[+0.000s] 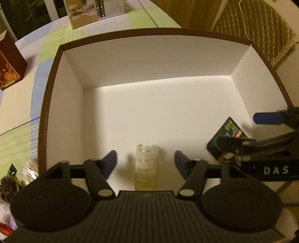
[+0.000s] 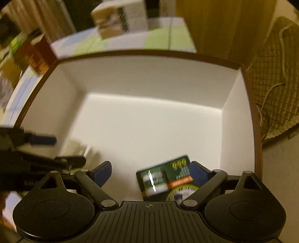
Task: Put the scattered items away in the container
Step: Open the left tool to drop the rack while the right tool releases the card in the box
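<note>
A large brown box with white inner walls (image 1: 71,89) (image 2: 149,78) fills both views. My left gripper (image 1: 145,164) is open above its floor, and a translucent white clip-like piece (image 1: 147,166) lies free between the fingers. A green battery pack (image 2: 164,179) (image 1: 229,136) lies on the box floor near the right wall. My right gripper (image 2: 149,173) is open over it, not touching it as far as the blur lets me see. Each gripper shows at the edge of the other's view: the right gripper (image 1: 241,130) and the left gripper (image 2: 63,149).
A dark red carton (image 1: 9,63) stands left of the box on a pastel checked tablecloth (image 1: 48,41). A printed white box (image 1: 93,13) stands behind. Wrapped snacks (image 1: 16,177) lie at the left. A quilted chair cushion (image 1: 261,28) is at the right.
</note>
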A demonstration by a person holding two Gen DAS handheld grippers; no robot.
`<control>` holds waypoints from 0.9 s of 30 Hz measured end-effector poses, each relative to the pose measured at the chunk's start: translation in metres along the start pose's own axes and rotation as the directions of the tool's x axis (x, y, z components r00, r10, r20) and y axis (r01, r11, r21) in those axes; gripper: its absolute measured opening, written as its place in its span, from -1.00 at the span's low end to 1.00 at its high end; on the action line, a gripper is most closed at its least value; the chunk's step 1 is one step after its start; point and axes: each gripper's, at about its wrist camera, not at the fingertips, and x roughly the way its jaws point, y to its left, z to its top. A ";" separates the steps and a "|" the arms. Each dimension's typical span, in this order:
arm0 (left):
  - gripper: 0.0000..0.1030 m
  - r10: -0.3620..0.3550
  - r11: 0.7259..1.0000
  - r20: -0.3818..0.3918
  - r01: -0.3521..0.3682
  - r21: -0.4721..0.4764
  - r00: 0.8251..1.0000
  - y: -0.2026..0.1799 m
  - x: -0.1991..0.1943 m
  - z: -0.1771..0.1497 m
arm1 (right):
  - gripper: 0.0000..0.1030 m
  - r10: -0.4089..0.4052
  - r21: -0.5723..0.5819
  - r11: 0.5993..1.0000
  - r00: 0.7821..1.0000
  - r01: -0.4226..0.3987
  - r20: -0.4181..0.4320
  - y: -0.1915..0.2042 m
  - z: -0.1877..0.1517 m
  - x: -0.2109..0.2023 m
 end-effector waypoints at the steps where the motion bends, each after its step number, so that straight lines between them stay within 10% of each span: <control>1: 0.51 0.002 1.000 -0.012 -0.002 0.006 1.000 0.000 -0.001 0.000 | 0.85 0.002 -0.020 1.000 1.000 -0.002 -0.028 0.001 -0.001 -0.001; 27: 0.75 0.052 0.998 -0.009 -0.052 0.022 0.999 -0.014 -0.060 -0.015 | 0.85 -0.055 0.036 0.998 0.996 0.058 -0.069 0.017 -0.015 -0.059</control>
